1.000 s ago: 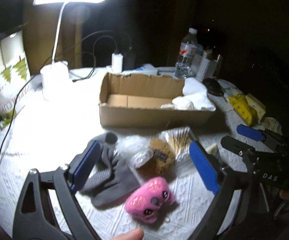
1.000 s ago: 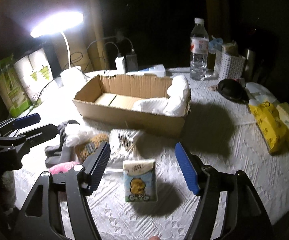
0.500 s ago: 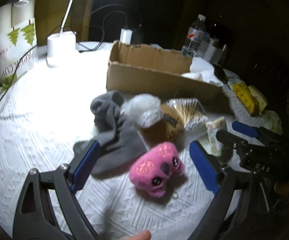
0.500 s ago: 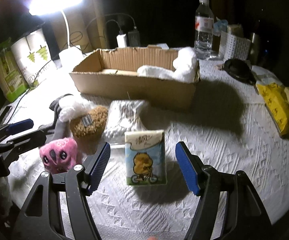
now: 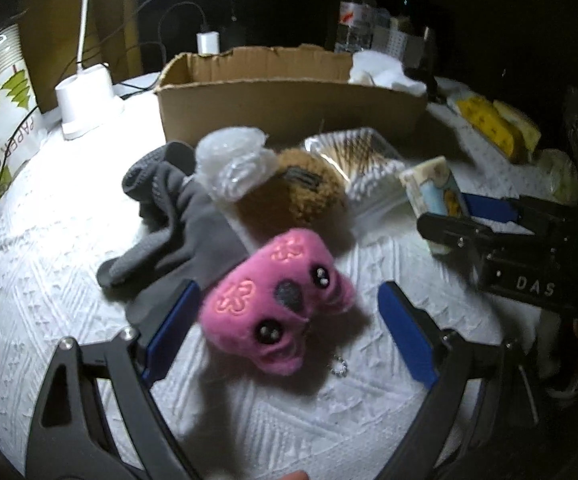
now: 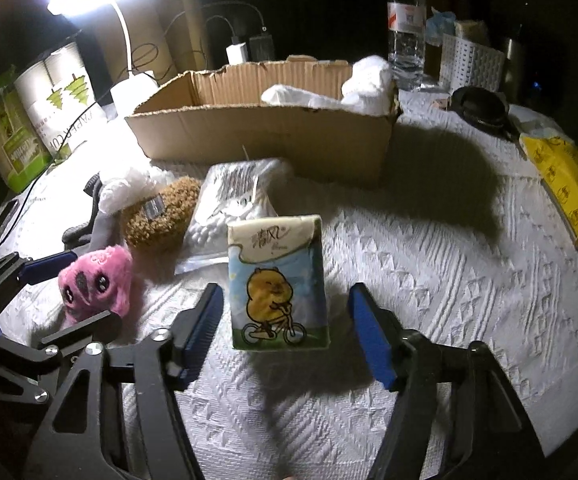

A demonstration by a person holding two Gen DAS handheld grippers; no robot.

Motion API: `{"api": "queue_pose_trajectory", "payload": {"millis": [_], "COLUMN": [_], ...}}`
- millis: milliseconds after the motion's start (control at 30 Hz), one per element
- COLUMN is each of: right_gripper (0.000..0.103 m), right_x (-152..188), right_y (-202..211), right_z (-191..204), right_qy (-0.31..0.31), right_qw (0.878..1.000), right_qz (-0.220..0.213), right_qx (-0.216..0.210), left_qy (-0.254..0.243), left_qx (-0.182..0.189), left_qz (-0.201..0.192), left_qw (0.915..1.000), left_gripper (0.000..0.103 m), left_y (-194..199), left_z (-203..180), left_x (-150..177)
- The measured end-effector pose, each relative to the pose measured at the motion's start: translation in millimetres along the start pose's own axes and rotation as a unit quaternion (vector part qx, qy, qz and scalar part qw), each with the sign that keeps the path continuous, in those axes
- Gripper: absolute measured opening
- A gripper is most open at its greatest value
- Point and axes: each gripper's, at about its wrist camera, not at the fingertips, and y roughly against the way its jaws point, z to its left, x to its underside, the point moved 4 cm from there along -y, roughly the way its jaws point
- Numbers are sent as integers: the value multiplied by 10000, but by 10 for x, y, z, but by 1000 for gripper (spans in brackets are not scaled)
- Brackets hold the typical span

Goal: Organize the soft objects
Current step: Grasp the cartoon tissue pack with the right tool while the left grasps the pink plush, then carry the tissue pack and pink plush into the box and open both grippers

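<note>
My left gripper (image 5: 285,320) is open, its blue pads either side of a pink plush toy (image 5: 277,300) lying on the white cloth; the toy also shows in the right wrist view (image 6: 95,280). My right gripper (image 6: 285,320) is open around a tissue pack with a yellow cartoon animal (image 6: 277,280), not touching it. Behind lie a grey sock (image 5: 169,224), a clear plastic wad (image 5: 233,164), a brown fuzzy object (image 5: 297,196) and a bag of cotton swabs (image 6: 237,200). A cardboard box (image 6: 269,136) holds white soft items (image 6: 365,84).
A white desk lamp (image 5: 85,104) and paper-cup packages (image 6: 61,100) stand at the left. A water bottle (image 6: 407,28), a white basket (image 6: 469,64) and a black pouch (image 6: 479,108) are behind the box. Yellow packs (image 6: 565,184) lie at the right.
Both grippers have come down and forward. The pink toy now lies between my left pads and the tissue pack between my right pads. Both stay open.
</note>
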Motion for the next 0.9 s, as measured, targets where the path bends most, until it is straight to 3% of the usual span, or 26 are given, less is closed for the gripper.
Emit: {"api": "queue_pose_trajectory", "payload": {"millis": [67,100,167,567,600,900], "right_gripper": [53,51,51,50,50,50], "right_x": [16,19,19,-95,-110,-265], "right_y": [-14,-14,4,244,262,427], "right_z": [-9,-13,-26,-107,-109,-96], "right_qy": [-8,-13,-16,-25,-17,49], "right_qw": [10000,10000,10000,9994,9994,9984], "right_qz": [18,13,-15,-313,-331,-550], "right_qx": [-31,-44,-86,-137,-131,-103], "left_qy": [-10,-21,-142,-198,-209,-184], "left_qx": [20,23,-120,0,6,132], "left_qz": [90,144,143,39,1,-118], "left_qw": [10000,9999,9997,9998,9998,9997], "left_gripper": [86,75,66,55,37,35], "left_y": [-48,-74,-79,68,88,158], "left_z": [-9,-13,-27,-81,-91,-121], "left_x": [9,17,18,-29,-55,-168]}}
